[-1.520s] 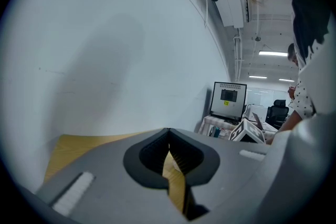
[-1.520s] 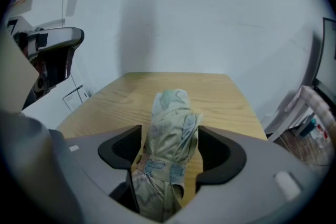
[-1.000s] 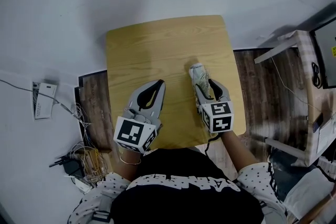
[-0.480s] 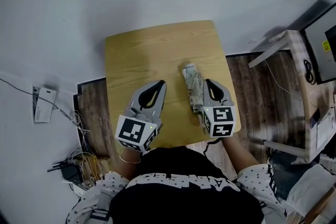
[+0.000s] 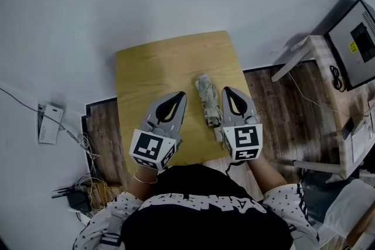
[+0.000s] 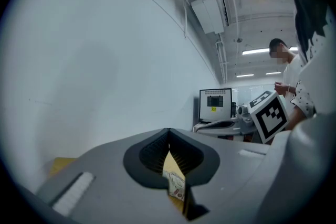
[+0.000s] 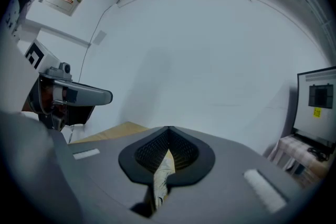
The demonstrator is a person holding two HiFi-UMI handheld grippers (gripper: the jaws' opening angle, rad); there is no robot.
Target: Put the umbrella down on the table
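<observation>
Folded pale patterned umbrella [image 5: 207, 103] | flat on light wooden bench [image 5: 158, 67], between the tongs, just beside right tongs [image 5: 225, 91] | left tongs [image 5: 180, 95] closed, empty | right tongs closed, empty

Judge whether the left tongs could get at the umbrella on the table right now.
Probably yes. The umbrella lies on the table next to the left tongs, with only bare wood between them. The left tongs are shut, so they must open first.

The grey left hand-held gripper [image 5: 179, 95] and right hand-held gripper [image 5: 227, 91] bear black-and-white marker cubes [image 5: 152, 149]; the person wears a black top [image 5: 205, 211] with white dotted sleeves [image 5: 108, 219].
</observation>
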